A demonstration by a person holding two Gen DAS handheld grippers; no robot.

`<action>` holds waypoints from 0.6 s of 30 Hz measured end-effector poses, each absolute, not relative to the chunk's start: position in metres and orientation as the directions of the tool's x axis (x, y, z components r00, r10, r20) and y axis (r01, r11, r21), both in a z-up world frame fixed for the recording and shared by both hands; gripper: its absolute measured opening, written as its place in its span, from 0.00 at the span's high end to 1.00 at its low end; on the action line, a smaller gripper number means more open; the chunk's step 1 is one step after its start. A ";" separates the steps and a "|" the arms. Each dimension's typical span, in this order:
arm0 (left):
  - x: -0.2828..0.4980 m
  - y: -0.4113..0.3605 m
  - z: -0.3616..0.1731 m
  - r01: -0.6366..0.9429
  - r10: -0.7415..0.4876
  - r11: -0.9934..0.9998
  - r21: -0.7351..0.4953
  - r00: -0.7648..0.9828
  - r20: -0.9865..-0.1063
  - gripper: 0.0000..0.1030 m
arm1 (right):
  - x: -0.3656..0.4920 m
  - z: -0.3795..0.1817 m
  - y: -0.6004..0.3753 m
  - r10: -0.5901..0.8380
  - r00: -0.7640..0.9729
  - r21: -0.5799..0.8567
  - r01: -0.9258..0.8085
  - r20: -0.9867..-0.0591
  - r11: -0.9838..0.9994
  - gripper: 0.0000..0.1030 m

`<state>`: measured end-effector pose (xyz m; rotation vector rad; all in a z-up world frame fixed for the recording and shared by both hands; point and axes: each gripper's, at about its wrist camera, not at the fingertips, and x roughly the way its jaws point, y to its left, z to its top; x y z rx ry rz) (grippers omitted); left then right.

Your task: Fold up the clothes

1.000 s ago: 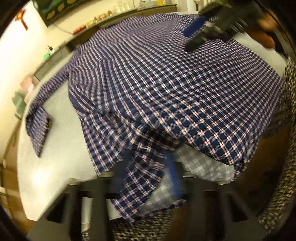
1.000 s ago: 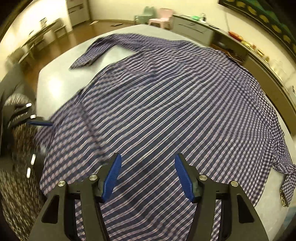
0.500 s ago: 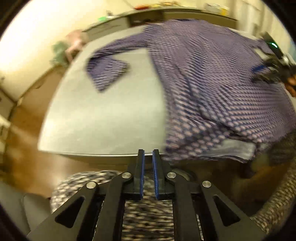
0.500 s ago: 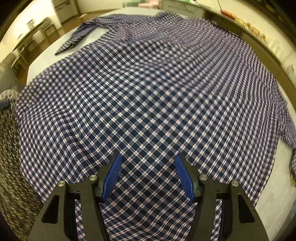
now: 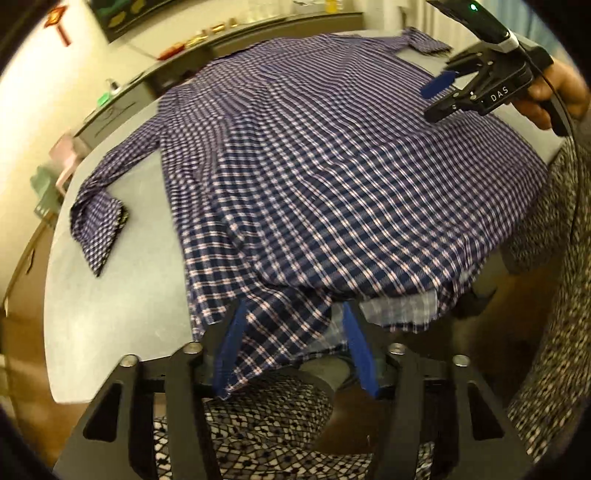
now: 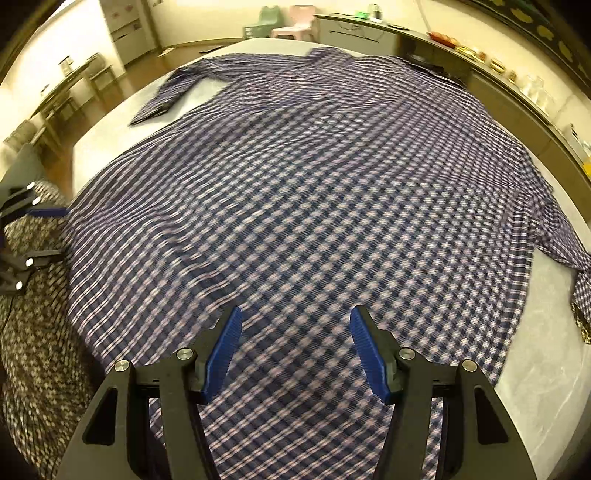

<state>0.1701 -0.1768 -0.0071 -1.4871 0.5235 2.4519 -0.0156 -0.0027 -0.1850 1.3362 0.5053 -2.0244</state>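
Note:
A navy, white and pink plaid shirt (image 5: 332, 177) lies spread flat on a grey table (image 5: 122, 295), sleeves out to both sides; it also fills the right wrist view (image 6: 314, 192). Its hem corner hangs over the near table edge. My left gripper (image 5: 291, 347) is open, its blue pads on either side of that hanging hem corner. My right gripper (image 6: 295, 350) is open and empty, hovering over the shirt's lower body. It shows in the left wrist view (image 5: 443, 92) at the shirt's far right side, held by a hand.
A sleeve with folded cuff (image 5: 99, 225) lies on the table's left part. A low cabinet with small items (image 5: 177, 48) runs behind the table. Small pastel chairs (image 6: 291, 27) stand beyond. The person's patterned clothing (image 5: 554, 295) is close to the near edge.
My left gripper was shut and pointing away below the table edge; now it is open around the hanging hem corner. The right gripper stays open over the shirt, shifted slightly.

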 end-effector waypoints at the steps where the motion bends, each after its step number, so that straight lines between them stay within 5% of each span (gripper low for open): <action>1: 0.171 -0.176 -0.011 -0.379 0.003 -0.905 0.190 -0.455 -0.891 0.35 | -0.011 -0.199 -0.009 -0.303 -0.261 0.030 0.711 -0.916 -0.702 0.40; 4: 0.170 -0.175 -0.023 -0.398 -0.021 -0.891 0.216 -0.441 -0.897 0.35 | -0.004 -0.240 -0.024 -0.289 -0.244 0.019 0.734 -0.926 -0.679 0.40; 5: 0.167 -0.176 -0.027 -0.398 -0.034 -0.889 0.227 -0.437 -0.899 0.49 | -0.004 -0.248 -0.026 -0.287 -0.243 0.019 0.733 -0.927 -0.680 0.40; 6: 0.166 -0.181 -0.027 -0.385 -0.038 -0.897 0.218 -0.424 -0.905 0.91 | -0.006 -0.259 -0.029 -0.288 -0.240 0.023 0.730 -0.927 -0.683 0.40; 16: 0.211 -0.236 0.034 -0.357 0.029 -0.924 0.138 -0.425 -0.904 0.90 | -0.019 -0.371 0.032 -0.229 -0.240 -0.001 0.691 -0.944 -0.723 0.39; 18: 0.208 -0.244 0.055 -0.331 0.052 -0.935 0.130 -0.488 -0.871 0.72 | -0.035 -0.387 0.046 -0.251 -0.238 0.028 0.671 -0.938 -0.741 0.39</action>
